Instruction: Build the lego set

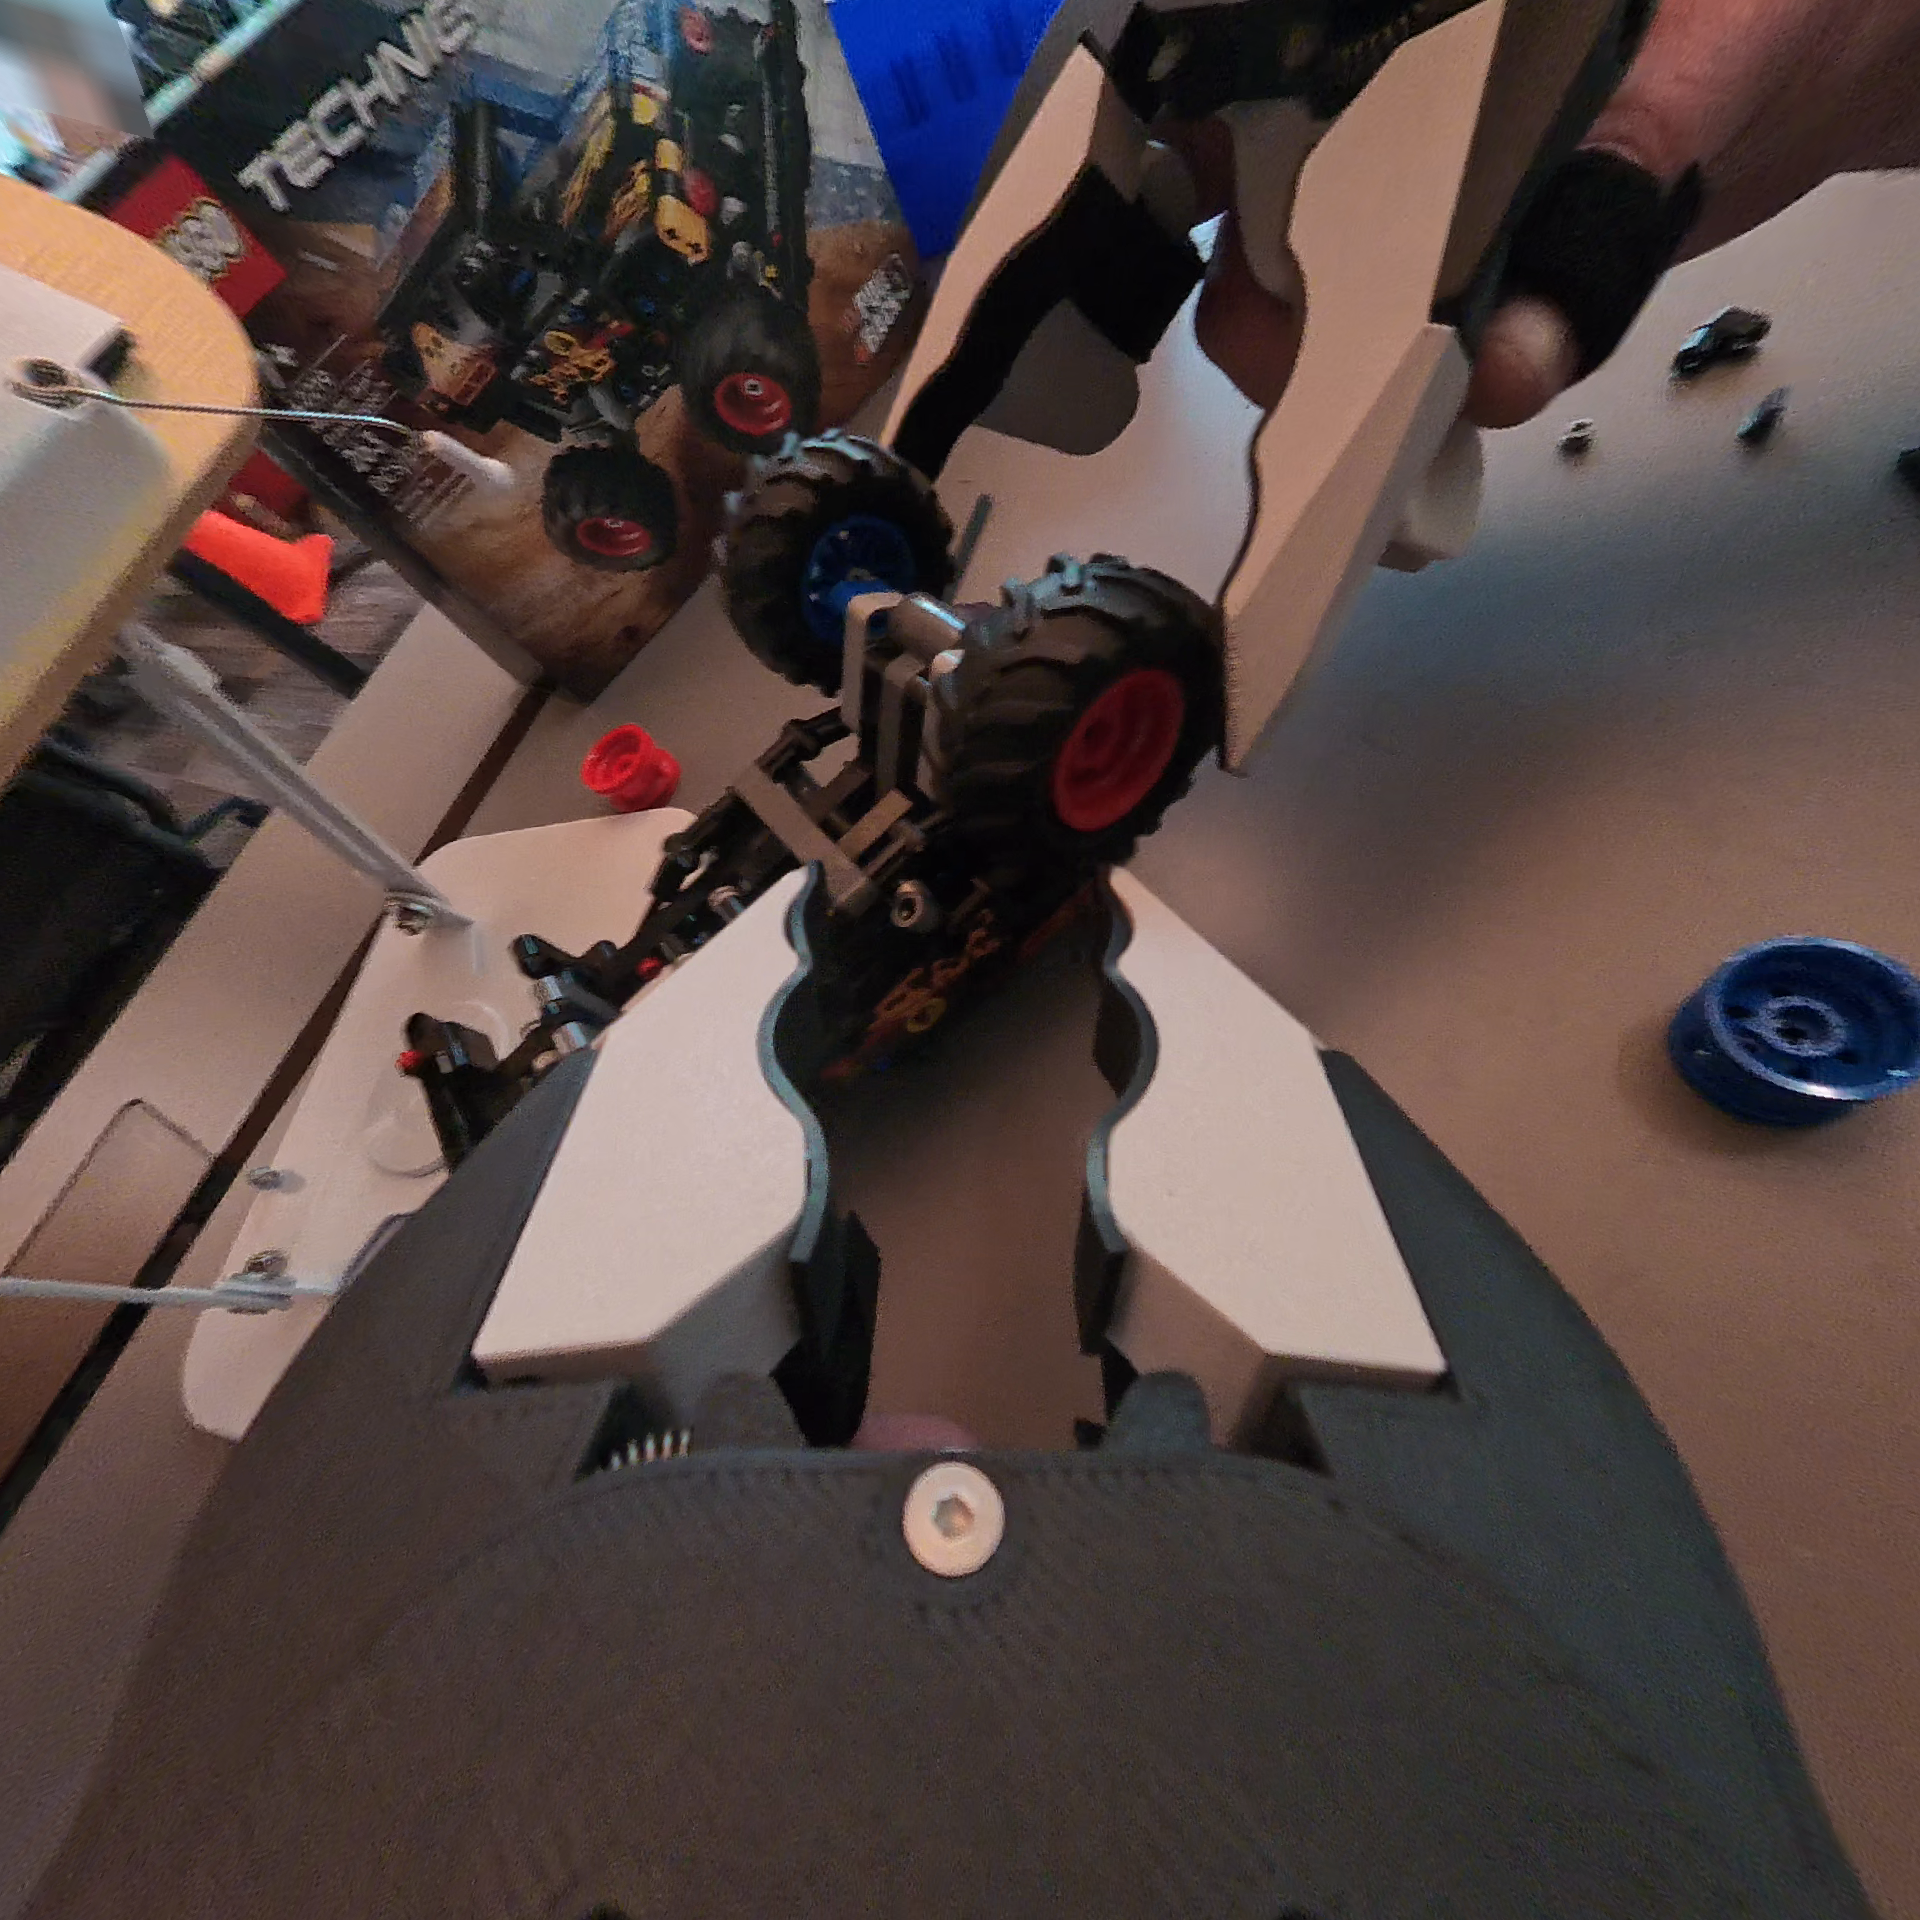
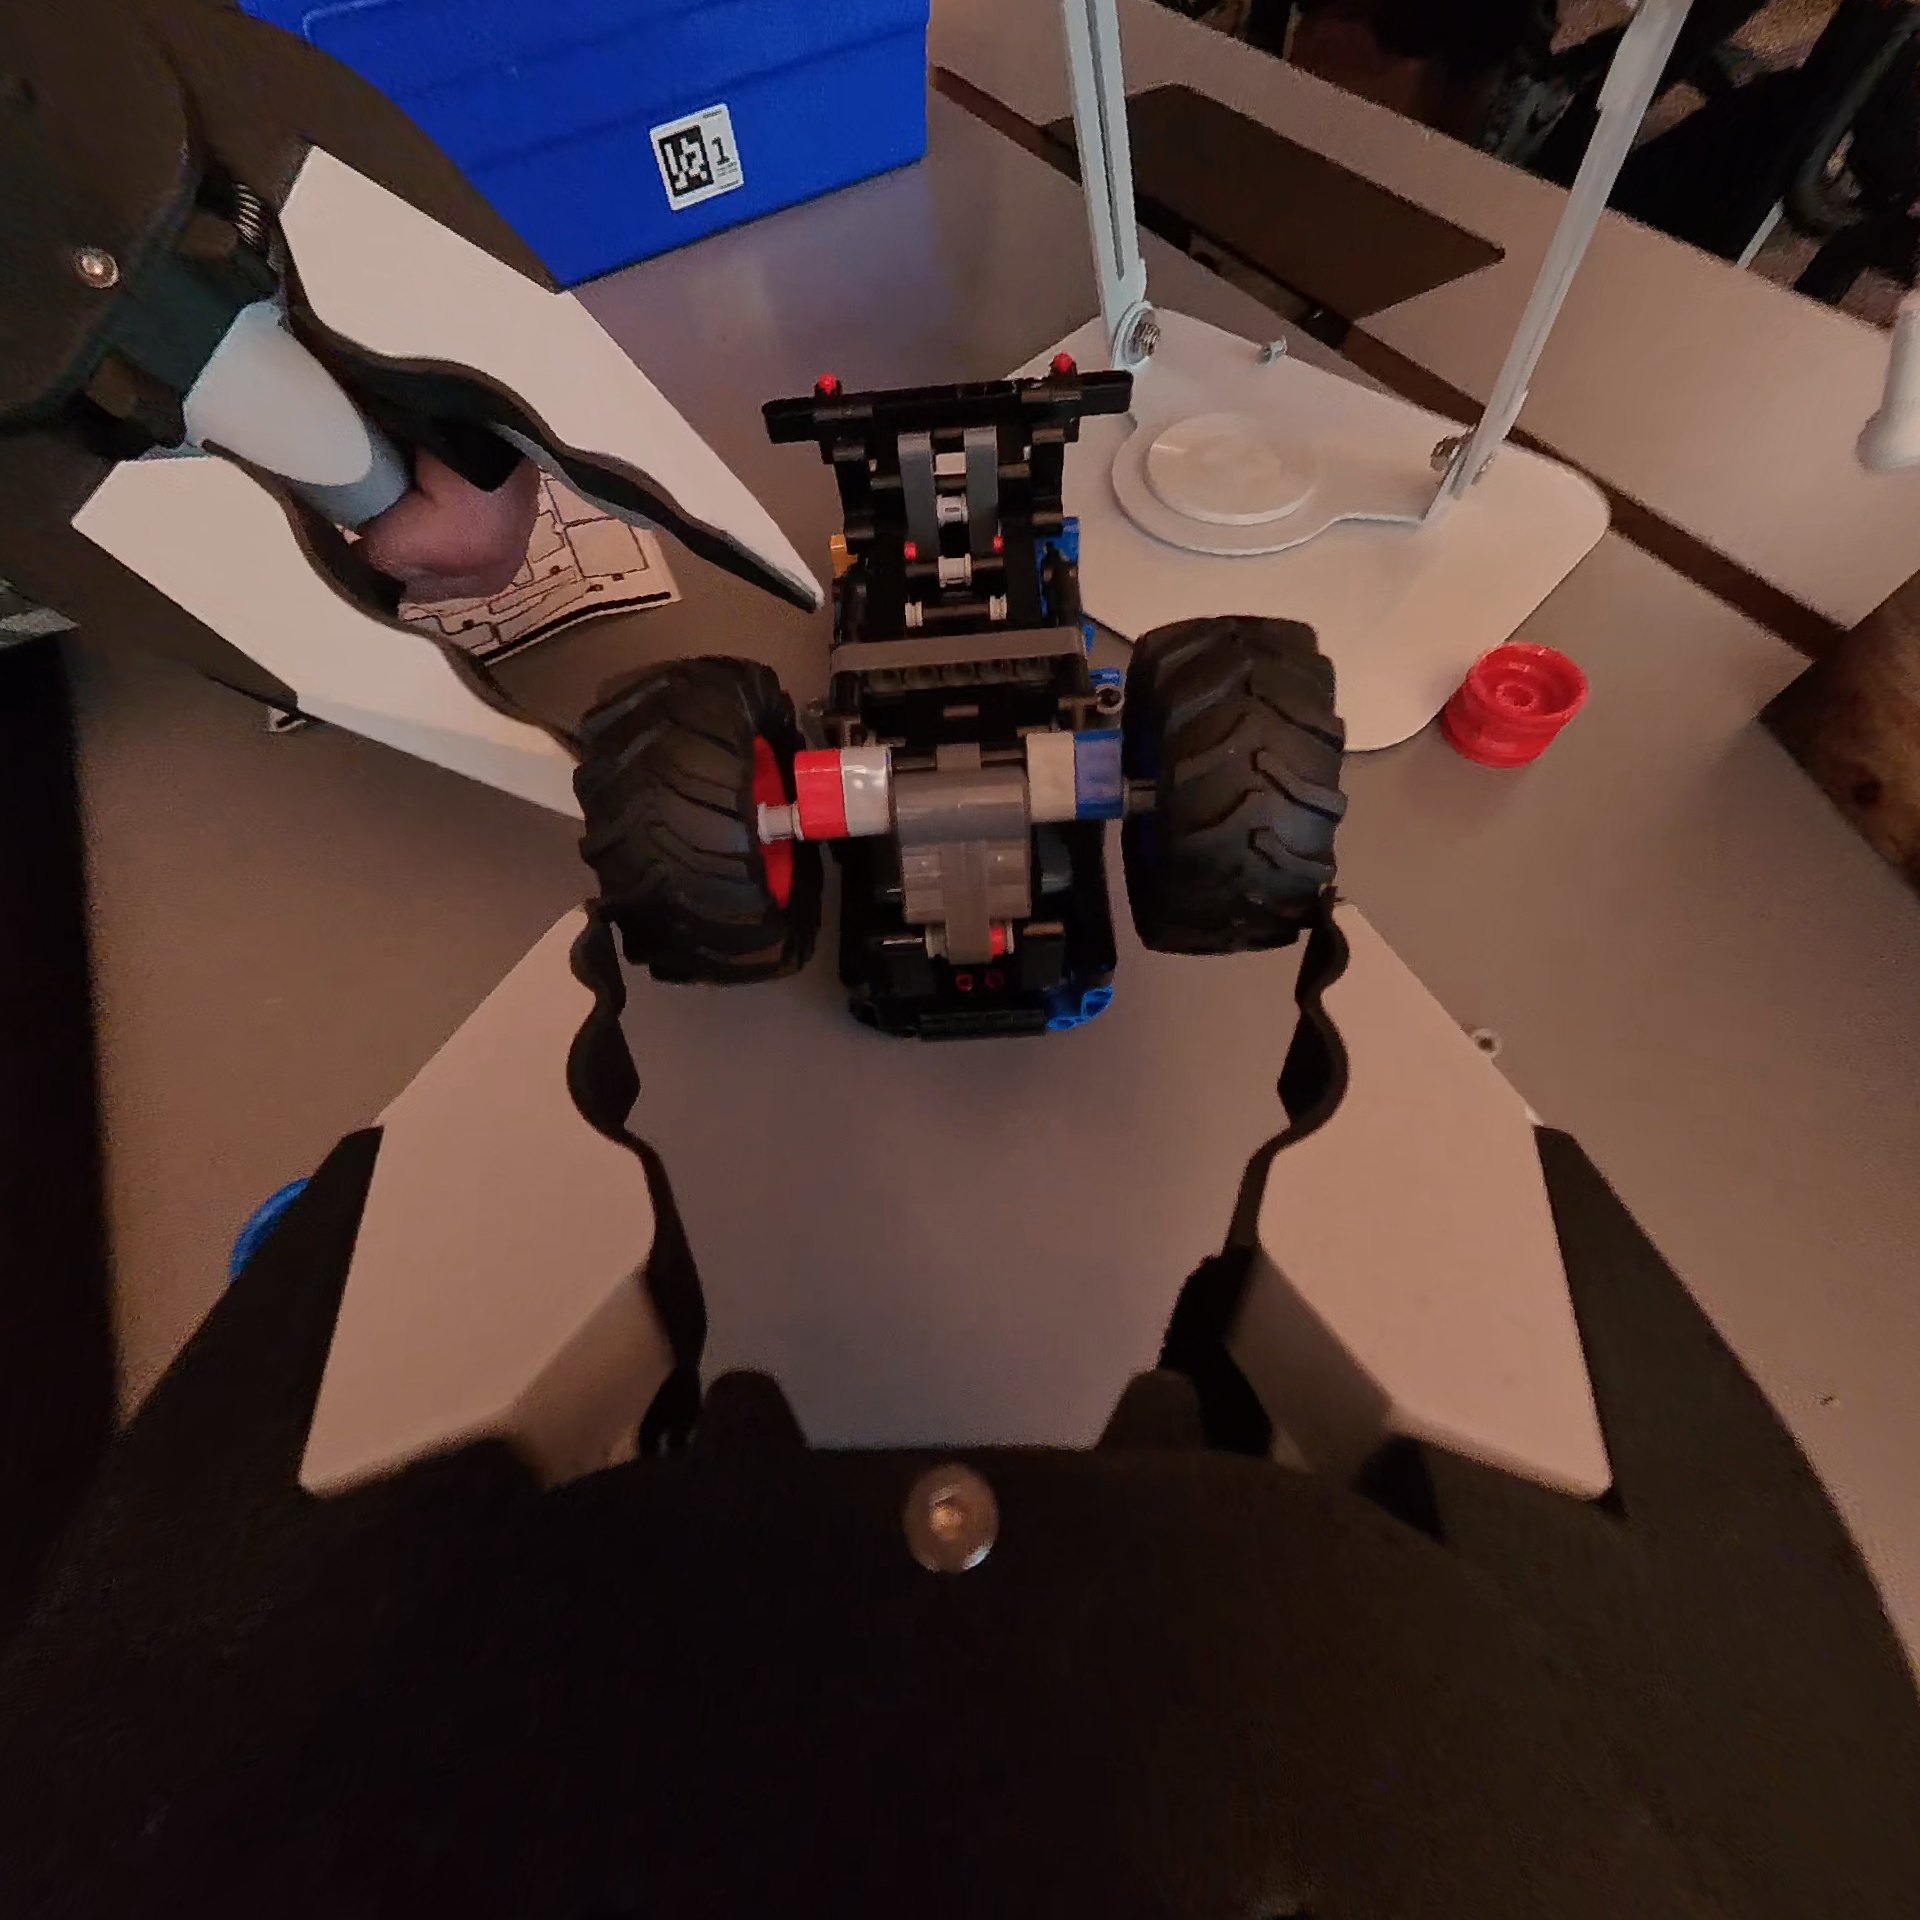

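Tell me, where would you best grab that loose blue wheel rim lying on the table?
Probably across its outer rim, coming from above. The blue wheel rim lies roughly flat with its open face up, apart from the truck, so opposite round sides look free for a tool.

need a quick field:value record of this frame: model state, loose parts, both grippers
model: lego truck chassis lying underside up on the grey table, two tyres fitted on one axle
fitted wheels: red-hub tyre, blue-hub tyre
loose parts: red rim by the white lamp base; blue rim on the table
left hand-held gripper: around the chassis end, contact unclear
right hand-held gripper: open, jaws flanking the tyres
background: set box, blue bin
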`<state>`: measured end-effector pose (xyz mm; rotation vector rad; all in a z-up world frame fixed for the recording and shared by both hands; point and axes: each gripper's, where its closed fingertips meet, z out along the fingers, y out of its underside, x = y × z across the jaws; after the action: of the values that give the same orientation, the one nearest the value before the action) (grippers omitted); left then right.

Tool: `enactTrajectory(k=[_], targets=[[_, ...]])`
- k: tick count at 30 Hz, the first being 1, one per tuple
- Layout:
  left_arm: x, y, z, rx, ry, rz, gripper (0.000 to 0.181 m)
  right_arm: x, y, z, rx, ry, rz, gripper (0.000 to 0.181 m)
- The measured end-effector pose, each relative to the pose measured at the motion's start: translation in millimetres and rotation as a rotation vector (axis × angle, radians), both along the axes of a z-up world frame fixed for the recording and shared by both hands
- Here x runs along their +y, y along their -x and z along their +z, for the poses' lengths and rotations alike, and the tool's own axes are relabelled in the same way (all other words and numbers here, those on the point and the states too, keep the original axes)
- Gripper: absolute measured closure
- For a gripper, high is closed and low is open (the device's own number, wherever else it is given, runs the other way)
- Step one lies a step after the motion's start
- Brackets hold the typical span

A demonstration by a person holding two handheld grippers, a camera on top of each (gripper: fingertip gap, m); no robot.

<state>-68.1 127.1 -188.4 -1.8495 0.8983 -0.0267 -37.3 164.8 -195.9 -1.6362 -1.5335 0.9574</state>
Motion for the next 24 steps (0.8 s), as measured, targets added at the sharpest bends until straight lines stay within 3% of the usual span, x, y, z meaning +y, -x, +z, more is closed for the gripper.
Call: enactTrajectory(k=[4, 8, 13, 17, 18, 20, 24], targets=[[-14, -7, -10, 0.015, 0.086, -0.050, 0.106, -22, -5, 5, -0.022, 0.026, 0.054, 0.087], [-34, 9, -18, 0.080, 0.153, -0.050, 0.104, -49, -7, 7, -0.040, 0.066, 0.126, 0.080], [-69, 29, -29, 0.017, 0.325, -0.028, 0.105, -70, -3, 4, -0.052, 0.067, 0.143, 0.097], [-94, 23, -44, 0.003, 0.361, -0.053, 0.092, -94, 3, 2, -0.070, 0.015, 0.176, 0.106], [-90, 25, -46, 0.012, 0.320, -0.026, 0.095, -99, 6, 1, -0.075, -0.002, 0.184, 0.106], [-85, 31, -54, -0.017, 0.314, 0.021, 0.121, -109, 9, -1, -0.094, -0.040, 0.212, 0.104], [-87, 37, -67, 0.012, 0.303, 0.037, 0.122, -109, 8, 18, -0.056, -0.057, 0.257, 0.122]])
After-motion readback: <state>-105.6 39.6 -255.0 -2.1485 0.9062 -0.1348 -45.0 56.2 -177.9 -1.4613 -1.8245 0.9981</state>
